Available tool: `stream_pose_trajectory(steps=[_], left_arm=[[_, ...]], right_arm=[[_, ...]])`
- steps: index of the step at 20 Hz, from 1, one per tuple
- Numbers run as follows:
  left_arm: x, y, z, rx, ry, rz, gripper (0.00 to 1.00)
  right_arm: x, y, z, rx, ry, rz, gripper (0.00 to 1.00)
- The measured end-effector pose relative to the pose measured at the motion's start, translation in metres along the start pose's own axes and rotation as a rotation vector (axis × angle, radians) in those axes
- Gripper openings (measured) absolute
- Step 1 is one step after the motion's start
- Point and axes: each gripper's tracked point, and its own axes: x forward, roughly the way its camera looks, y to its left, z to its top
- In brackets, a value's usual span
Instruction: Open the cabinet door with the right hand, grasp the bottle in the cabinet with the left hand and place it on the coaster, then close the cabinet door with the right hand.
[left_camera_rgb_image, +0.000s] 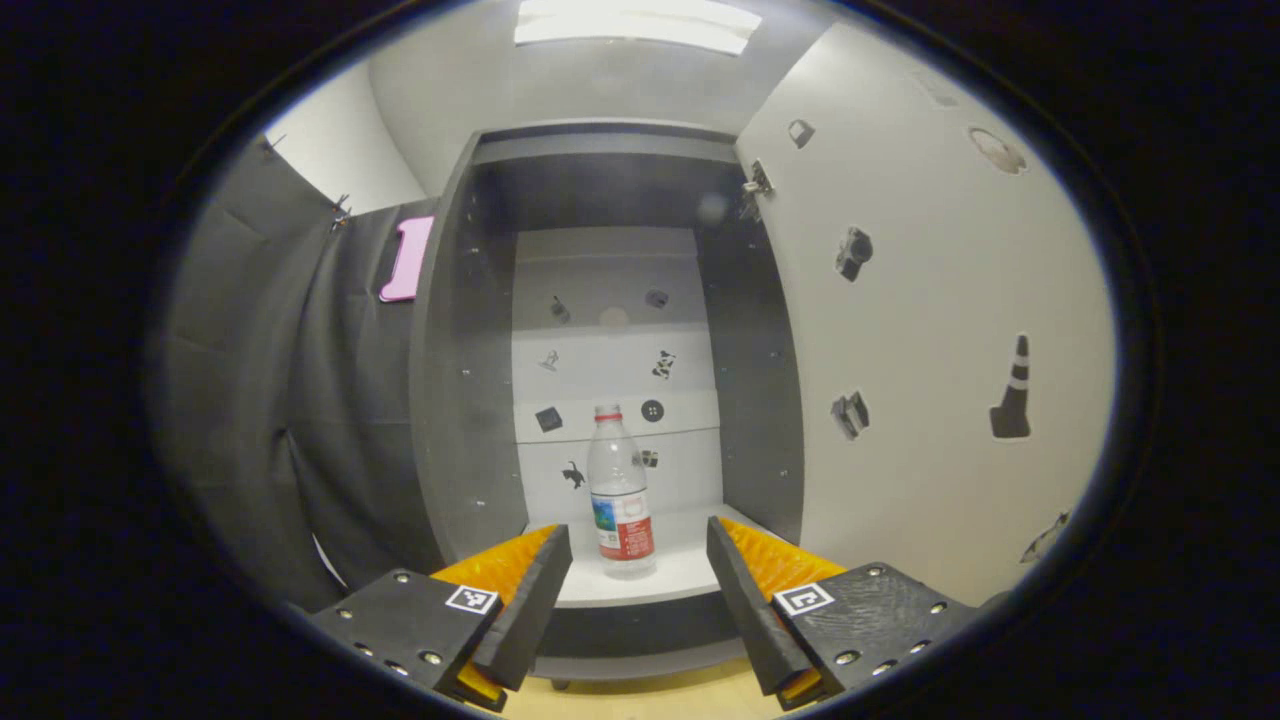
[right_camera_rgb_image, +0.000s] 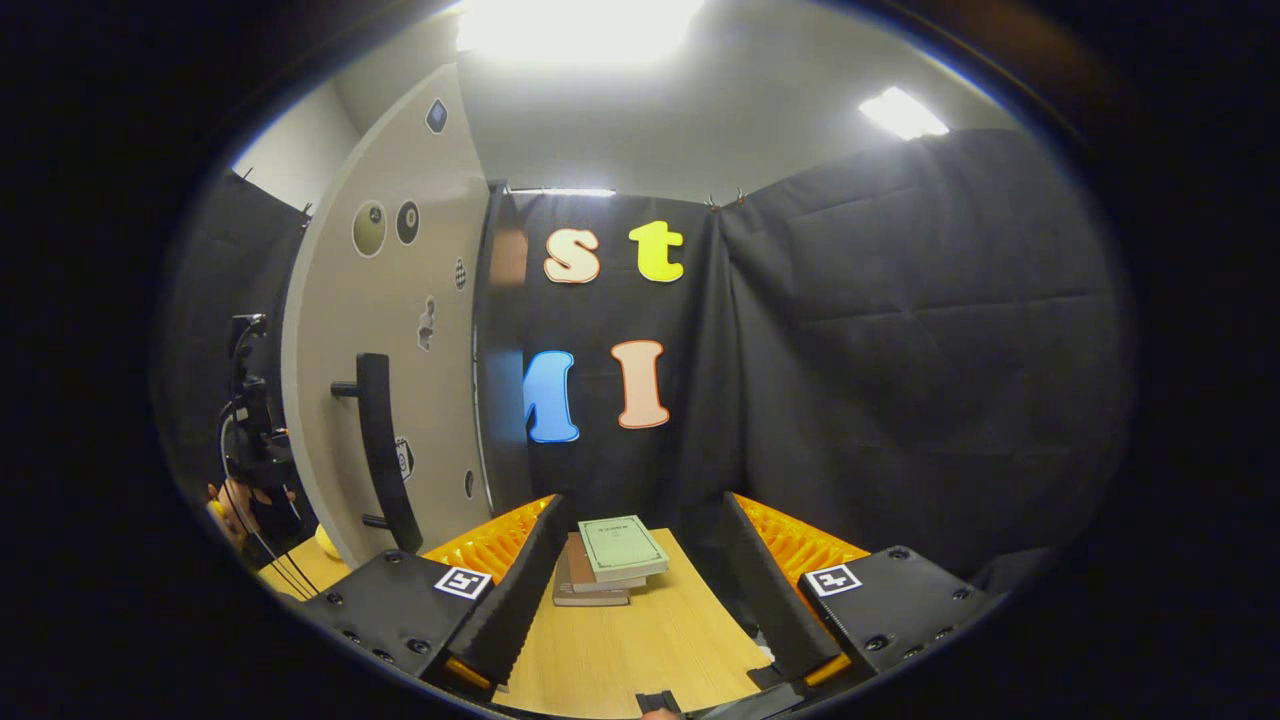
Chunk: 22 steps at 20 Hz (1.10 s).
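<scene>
The cabinet stands open, and its pale door swings out to the right in the left gripper view. A clear plastic bottle with a red cap and a red and blue label stands upright on the white cabinet shelf. My left gripper is open in front of the shelf, its fingers level with the bottle's base and apart from it. In the right gripper view the door shows its outer face with a black bar handle. My right gripper is open and empty, right of that handle.
Two stacked books lie on the wooden table ahead of the right gripper. A hand holding the other gripper with its cables shows left of the door. Stickers dot the cabinet's back wall and the door.
</scene>
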Motion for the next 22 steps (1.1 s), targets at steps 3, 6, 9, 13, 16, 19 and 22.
stream_pose_trajectory(steps=[3,6,9,13,16,19,22], left_arm=[[0.038,0.006,-0.006,0.004,-0.001,-0.012,0.82],[0.075,0.013,-0.012,-0.015,-0.016,-0.014,0.83],[0.103,0.013,-0.015,-0.076,-0.022,-0.032,0.84],[0.13,0.023,-0.011,-0.109,-0.053,-0.034,0.82],[0.149,0.026,-0.013,-0.115,-0.065,-0.042,0.82],[0.167,0.026,-0.017,-0.096,-0.057,-0.054,0.87],[0.183,0.023,-0.024,-0.078,-0.045,-0.063,0.84]], right_arm=[[0.004,-0.007,-0.002,-0.004,0.009,-0.06,0.98],[0.007,-0.013,-0.008,-0.01,0.028,-0.124,0.98],[0.01,-0.016,-0.013,-0.016,0.044,-0.174,0.98],[0.014,-0.016,-0.021,-0.036,0.066,-0.233,0.98],[0.021,-0.012,-0.026,-0.035,0.078,-0.252,0.98],[0.028,-0.009,-0.031,-0.044,0.09,-0.27,0.98],[0.032,-0.007,-0.032,-0.057,0.093,-0.284,0.98]])
